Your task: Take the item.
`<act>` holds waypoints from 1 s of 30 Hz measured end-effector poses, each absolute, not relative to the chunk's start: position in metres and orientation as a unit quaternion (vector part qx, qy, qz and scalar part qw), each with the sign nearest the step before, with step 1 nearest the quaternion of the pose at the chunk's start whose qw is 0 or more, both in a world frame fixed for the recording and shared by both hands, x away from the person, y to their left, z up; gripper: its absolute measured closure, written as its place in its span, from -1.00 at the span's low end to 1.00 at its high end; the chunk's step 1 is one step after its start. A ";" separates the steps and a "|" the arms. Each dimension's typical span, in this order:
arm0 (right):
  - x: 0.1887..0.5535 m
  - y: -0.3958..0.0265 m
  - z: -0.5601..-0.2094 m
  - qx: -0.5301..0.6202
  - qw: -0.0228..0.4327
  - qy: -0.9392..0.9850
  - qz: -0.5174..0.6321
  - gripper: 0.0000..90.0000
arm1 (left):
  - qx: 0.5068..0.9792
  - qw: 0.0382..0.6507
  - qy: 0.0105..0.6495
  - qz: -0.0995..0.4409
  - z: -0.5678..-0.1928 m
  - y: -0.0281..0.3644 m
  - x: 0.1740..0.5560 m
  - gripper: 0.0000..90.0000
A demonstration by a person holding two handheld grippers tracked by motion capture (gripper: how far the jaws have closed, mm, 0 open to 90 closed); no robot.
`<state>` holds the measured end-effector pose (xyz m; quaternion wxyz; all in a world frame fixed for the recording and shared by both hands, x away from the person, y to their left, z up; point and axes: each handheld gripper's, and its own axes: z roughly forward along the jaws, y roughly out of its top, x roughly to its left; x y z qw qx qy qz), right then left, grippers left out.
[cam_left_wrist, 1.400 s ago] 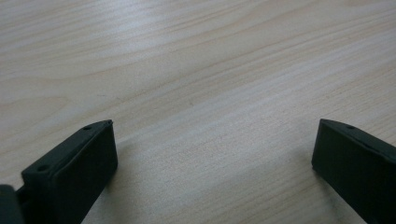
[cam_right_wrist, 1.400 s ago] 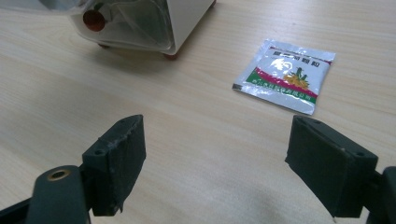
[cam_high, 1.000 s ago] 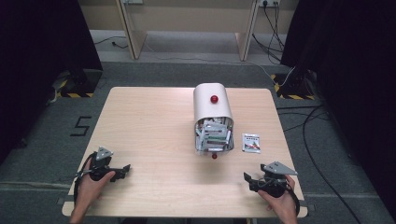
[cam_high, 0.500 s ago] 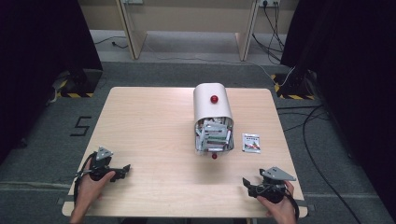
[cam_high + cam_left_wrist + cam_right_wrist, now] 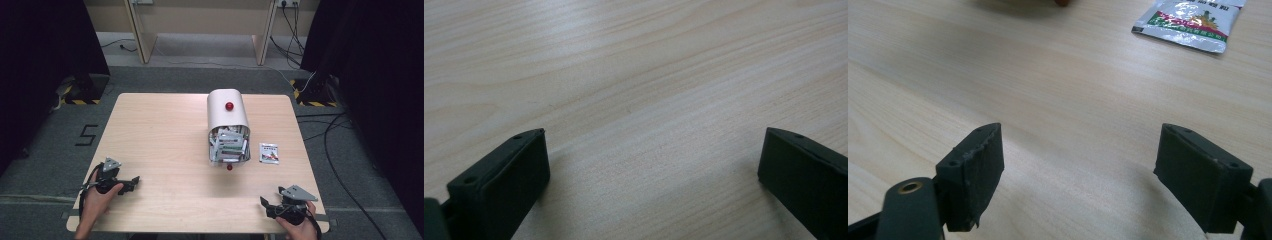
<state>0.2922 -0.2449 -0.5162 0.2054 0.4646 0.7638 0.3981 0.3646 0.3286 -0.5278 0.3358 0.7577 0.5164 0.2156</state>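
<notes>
A pale wooden bench [image 5: 160,135] is standing on a grey carpeted floor [image 5: 60,150]. A white round-topped container [image 5: 228,117] is lying on its side near the middle of the bench, slightly right of centre, its open mouth facing the person. A stack of small printed packets [image 5: 229,146] is sitting inside that mouth. One silver foil sachet [image 5: 269,153] is lying flat on the bench just right of the container's mouth, apart from it. The left gripper [image 5: 131,181] is resting near the front left corner, the right gripper [image 5: 264,204] near the front right corner, well apart from each other and from the container.
</notes>
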 end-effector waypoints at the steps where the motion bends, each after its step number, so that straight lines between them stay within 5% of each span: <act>1: 0.292 -0.245 -0.516 0.465 0.205 0.764 0.398 -0.55 | 0.758 0.336 0.516 0.216 -0.528 0.329 0.365 -1.00; 30: 0.273 -0.237 -0.530 0.438 0.222 0.779 0.390 -0.62 | 0.758 0.336 0.516 0.216 -0.528 0.329 0.365 -1.00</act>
